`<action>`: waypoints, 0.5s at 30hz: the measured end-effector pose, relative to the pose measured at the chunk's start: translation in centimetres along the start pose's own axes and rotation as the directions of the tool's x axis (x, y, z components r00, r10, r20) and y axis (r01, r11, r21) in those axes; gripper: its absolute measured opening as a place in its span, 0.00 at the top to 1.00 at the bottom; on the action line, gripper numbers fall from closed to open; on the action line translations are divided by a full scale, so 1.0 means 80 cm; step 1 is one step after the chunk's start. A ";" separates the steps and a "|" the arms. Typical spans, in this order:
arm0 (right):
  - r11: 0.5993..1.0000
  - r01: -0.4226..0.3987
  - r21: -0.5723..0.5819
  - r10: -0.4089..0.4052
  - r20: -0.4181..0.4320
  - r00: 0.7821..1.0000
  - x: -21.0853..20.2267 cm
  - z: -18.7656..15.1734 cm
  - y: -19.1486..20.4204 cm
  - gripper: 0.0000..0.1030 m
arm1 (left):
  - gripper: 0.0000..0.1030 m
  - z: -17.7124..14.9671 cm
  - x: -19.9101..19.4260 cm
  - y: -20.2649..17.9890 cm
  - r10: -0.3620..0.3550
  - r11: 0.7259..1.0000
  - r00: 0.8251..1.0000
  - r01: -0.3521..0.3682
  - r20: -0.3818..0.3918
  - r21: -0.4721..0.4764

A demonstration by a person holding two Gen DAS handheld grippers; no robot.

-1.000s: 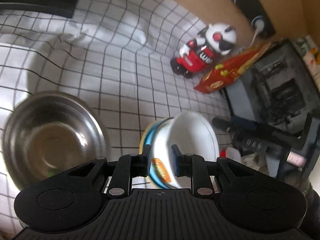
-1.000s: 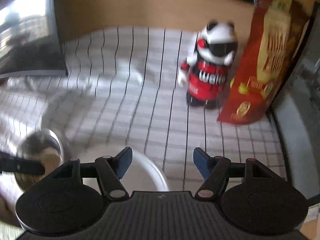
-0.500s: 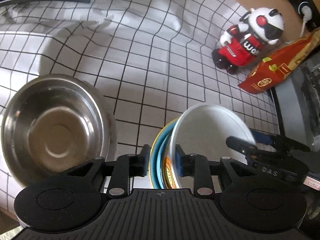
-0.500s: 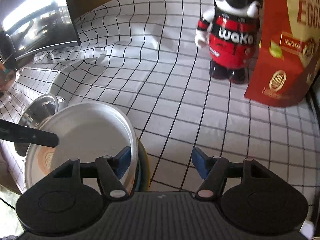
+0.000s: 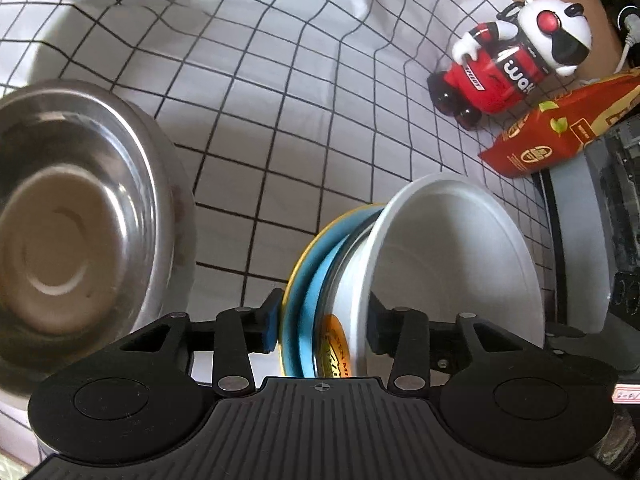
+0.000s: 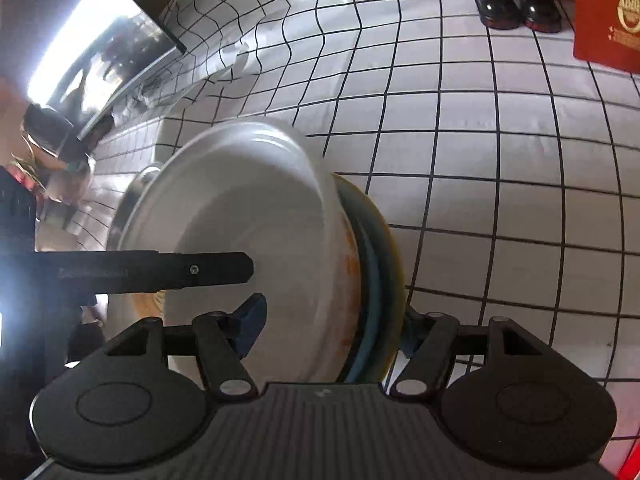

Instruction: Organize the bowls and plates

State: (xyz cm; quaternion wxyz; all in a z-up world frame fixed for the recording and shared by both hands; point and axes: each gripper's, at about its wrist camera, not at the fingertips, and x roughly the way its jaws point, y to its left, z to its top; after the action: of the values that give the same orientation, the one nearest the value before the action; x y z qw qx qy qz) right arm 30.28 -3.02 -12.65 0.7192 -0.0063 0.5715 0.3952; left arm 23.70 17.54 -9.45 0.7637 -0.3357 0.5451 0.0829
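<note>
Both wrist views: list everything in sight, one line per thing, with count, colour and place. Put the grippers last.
White bowl: one, white, tilted on edge, front of stack.
Blue plate: one, blue with yellow rim, behind the bowl.
Steel bowl: one, silver, left on the cloth.
Checked cloth: one, white with black grid, covering the table.
Toy figure: one, red, white and black, far right.
Red packet: one, beside the toy.
Left gripper: black, jaws opening around the stack.
Right gripper: black, straddling the stack.

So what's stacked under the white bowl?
Under the white bowl show a blue plate and a yellow-rimmed plate; only their edges show, the rest is covered.
</note>
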 end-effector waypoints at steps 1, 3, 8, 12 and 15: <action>1.000 -0.003 -0.001 0.003 -0.001 1.000 0.000 0.000 0.000 0.35 | 0.57 -0.001 0.000 0.001 -0.006 1.000 1.000 0.006 0.002 -0.004; 1.000 -0.001 -0.003 0.001 -0.004 1.000 0.000 0.001 0.001 0.35 | 0.57 -0.006 -0.004 0.009 -0.034 0.999 0.999 0.034 0.000 -0.038; 0.999 0.008 -0.038 -0.009 -0.035 0.999 0.003 -0.012 0.018 0.31 | 0.57 -0.028 -0.019 0.024 -0.063 0.995 0.998 0.062 -0.017 -0.075; 0.998 -0.034 -0.049 0.030 -0.069 0.997 0.006 -0.034 0.035 0.30 | 0.57 -0.053 -0.038 0.033 -0.021 0.998 0.998 0.018 -0.051 -0.067; 0.997 -0.049 -0.067 0.045 -0.056 0.997 0.009 -0.045 0.043 0.28 | 0.61 -0.067 -0.048 0.046 -0.036 0.997 0.998 0.032 -0.050 -0.072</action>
State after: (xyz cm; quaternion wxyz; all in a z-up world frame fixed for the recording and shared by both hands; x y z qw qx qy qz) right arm 25.39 -1.90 -12.92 0.6932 -0.0281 0.5771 0.4309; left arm 16.23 18.03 -8.59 0.7384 -0.3739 0.5554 0.0805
